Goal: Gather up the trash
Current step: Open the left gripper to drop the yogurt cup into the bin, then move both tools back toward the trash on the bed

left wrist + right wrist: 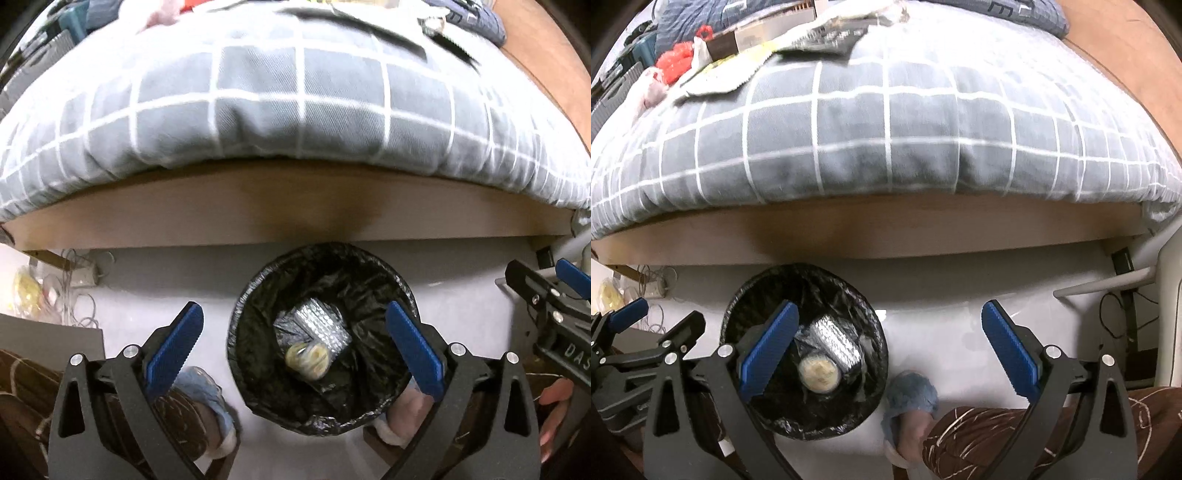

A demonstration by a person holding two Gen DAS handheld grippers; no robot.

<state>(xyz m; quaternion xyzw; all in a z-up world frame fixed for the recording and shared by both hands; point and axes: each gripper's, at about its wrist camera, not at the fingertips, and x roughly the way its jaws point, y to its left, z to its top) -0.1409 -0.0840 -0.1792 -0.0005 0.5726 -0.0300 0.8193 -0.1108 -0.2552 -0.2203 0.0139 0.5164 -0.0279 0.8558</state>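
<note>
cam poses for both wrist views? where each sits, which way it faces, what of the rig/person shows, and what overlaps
Left wrist: on the left gripper, facing steeply down over the bin; own blue fingers spread open with nothing between them, right gripper at the right edge, slippered feet below.
Right wrist: on the right gripper, facing steeply down at the floor right of the bin; jaws open, left gripper at the left edge, a slippered foot.
Shared: the bin with a silver wrapper inside, checked duvet, bed frame.
</note>
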